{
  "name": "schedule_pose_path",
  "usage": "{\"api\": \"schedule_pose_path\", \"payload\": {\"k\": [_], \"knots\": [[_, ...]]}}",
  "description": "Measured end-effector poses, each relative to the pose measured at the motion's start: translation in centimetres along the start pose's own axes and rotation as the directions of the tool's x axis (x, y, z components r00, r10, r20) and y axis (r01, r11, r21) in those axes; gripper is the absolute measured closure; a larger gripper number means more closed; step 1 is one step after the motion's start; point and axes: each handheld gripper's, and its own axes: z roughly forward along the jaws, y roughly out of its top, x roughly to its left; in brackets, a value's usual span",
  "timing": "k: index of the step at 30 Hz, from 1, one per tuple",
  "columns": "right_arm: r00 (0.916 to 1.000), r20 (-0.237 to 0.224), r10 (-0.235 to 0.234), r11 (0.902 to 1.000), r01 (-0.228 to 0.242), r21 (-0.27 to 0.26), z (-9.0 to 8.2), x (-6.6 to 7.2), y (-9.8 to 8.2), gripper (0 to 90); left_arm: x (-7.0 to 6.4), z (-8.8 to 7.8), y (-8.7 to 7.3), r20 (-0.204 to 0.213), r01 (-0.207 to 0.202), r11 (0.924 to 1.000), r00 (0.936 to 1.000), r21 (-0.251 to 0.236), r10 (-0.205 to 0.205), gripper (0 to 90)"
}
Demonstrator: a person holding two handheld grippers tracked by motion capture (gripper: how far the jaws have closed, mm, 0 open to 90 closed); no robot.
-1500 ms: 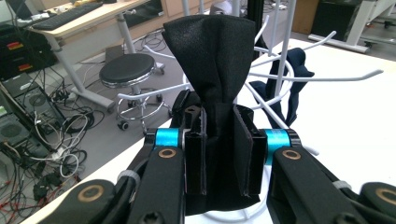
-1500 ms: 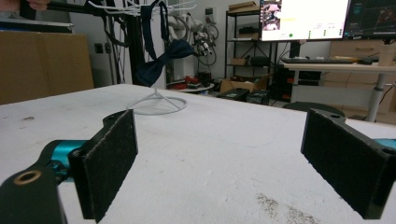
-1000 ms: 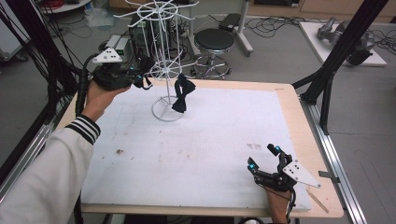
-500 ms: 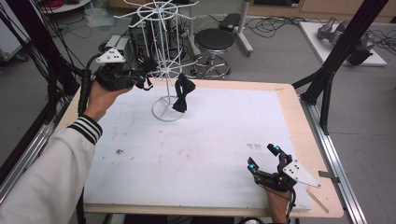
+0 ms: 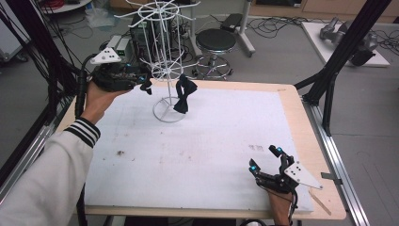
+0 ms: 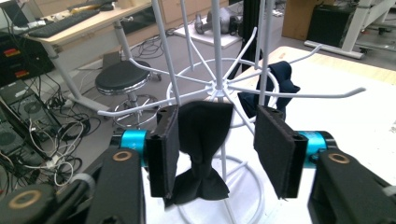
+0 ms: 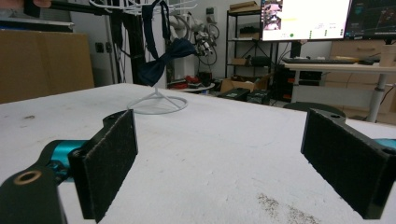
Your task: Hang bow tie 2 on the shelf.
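A white wire rack [image 5: 164, 56] stands at the table's back left. My left gripper [image 5: 143, 79] is held level beside one of its arms. A black bow tie [image 6: 201, 140] hangs between its jaws, close against one pad [image 6: 164, 149] and clear of the other. The jaws have just been opening and no longer pinch it. A dark navy bow tie [image 5: 183, 94] hangs on the rack's far side, also seen as the navy bow tie [image 7: 163, 58]. My right gripper [image 5: 264, 158] rests open at the front right with nothing between its pads [image 7: 109, 163].
The white table mat [image 5: 211, 141] lies between the rack and my right gripper. A black stool [image 5: 215, 42], cables and equipment are on the floor behind the table. Black frame posts [image 5: 329, 80] stand at the right edge.
My left gripper's jaws have parted from the black bow tie. The left hand has barely shifted, and the right gripper has stayed put.
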Motion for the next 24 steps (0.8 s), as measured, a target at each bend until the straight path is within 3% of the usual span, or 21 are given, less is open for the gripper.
{"api": "schedule_pose_path", "payload": {"k": [4, 7, 13, 18, 21, 24], "knots": [[1.0000, -0.001, 0.002, 1.0000, -0.002, 0.002, 0.0, 0.1, 0.0, 10.2, -0.3, -1.6, -0.8, 0.009, 0.022, 0.9980, 0.9997, -0.060, -0.022, 37.7], [1.0000, 0.001, 0.001, 1.0000, -0.001, 0.001, 0.0, 0.1, 0.0, 10.2, -0.5, -3.0, -1.8, 0.008, 0.039, 0.9943, 0.9992, -0.100, -0.038, 24.0], [1.0000, 0.006, 0.003, 1.0000, -0.003, 0.001, 0.0, 0.0, 0.0, 10.2, -1.0, -6.0, -4.7, 0.048, 0.009, 0.9831, 0.9989, -0.183, 0.000, 14.4], [1.0000, 0.009, 0.000, 1.0000, 0.000, 0.003, 0.0, 0.0, 0.0, 10.2, -1.5, -7.8, -8.1, 0.038, -0.059, 0.9726, 0.9968, -0.225, 0.070, 7.1], [0.9999, 0.010, 0.001, 1.0000, -0.001, 0.002, 0.0, 0.1, 0.0, 10.3, -2.0, -8.6, -10.7, 0.035, -0.036, 0.9699, 0.9983, -0.241, 0.046, 7.1], [0.9999, 0.011, 0.000, 1.0000, 0.000, 0.001, 0.0, 0.1, 0.0, 10.2, -2.6, -9.0, -13.4, 0.028, 0.012, 0.9669, 0.9996, -0.255, -0.005, 7.1]]}}
